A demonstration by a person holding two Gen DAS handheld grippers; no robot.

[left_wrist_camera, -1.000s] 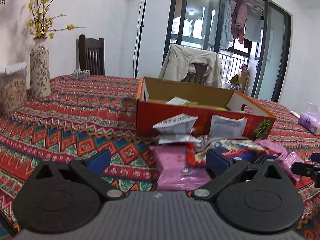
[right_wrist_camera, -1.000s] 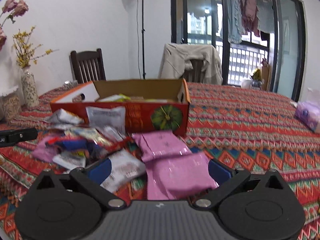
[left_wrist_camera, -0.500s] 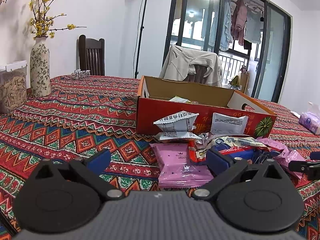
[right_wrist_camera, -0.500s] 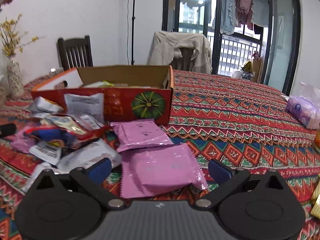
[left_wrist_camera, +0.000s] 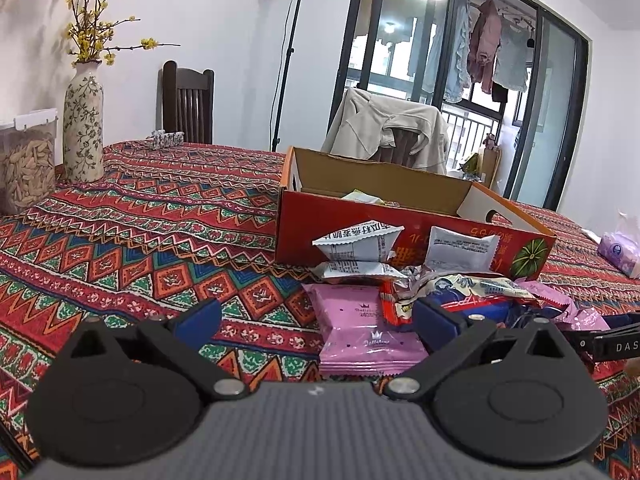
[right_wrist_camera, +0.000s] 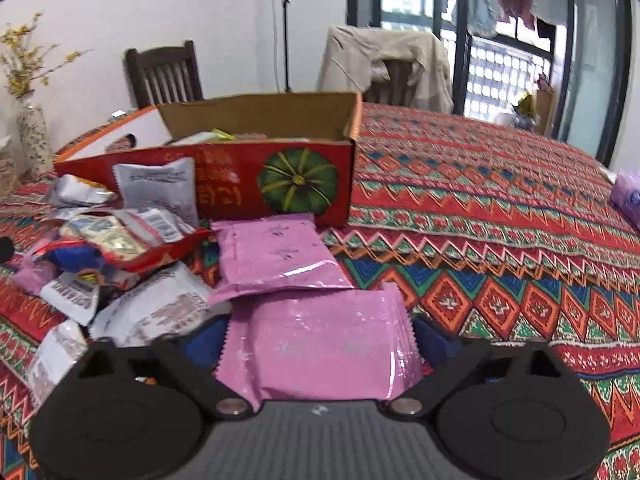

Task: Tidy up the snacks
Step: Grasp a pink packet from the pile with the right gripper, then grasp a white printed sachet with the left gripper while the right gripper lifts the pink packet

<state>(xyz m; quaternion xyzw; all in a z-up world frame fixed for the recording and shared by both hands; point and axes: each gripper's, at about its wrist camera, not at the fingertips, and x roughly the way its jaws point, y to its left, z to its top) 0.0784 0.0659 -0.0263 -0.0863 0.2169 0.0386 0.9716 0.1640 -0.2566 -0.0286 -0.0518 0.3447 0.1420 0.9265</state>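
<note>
A red cardboard box [left_wrist_camera: 360,236] [right_wrist_camera: 256,184] with a pumpkin print stands open on the table with a few snacks inside. A heap of snack packets [left_wrist_camera: 424,280] [right_wrist_camera: 108,248] lies in front of it. My left gripper [left_wrist_camera: 316,320] is open, low over the cloth, with a pink packet [left_wrist_camera: 360,332] lying just ahead between its fingers. My right gripper [right_wrist_camera: 320,340] is open with its blue pads on either side of a pink packet [right_wrist_camera: 320,344]; a second pink packet [right_wrist_camera: 276,256] lies beyond it. The right gripper's tip shows in the left wrist view [left_wrist_camera: 608,344].
The table wears a red patterned cloth [left_wrist_camera: 140,240]. A flowered vase [left_wrist_camera: 82,128] and a clear container of seeds [left_wrist_camera: 26,168] stand at the far left. A purple tissue pack [left_wrist_camera: 620,248] [right_wrist_camera: 628,196] lies at the right. Chairs [left_wrist_camera: 186,104] stand behind the table.
My right gripper has moved forward and down, so the near pink packet now lies between its fingers. My left gripper has edged slightly closer to its pink packet.
</note>
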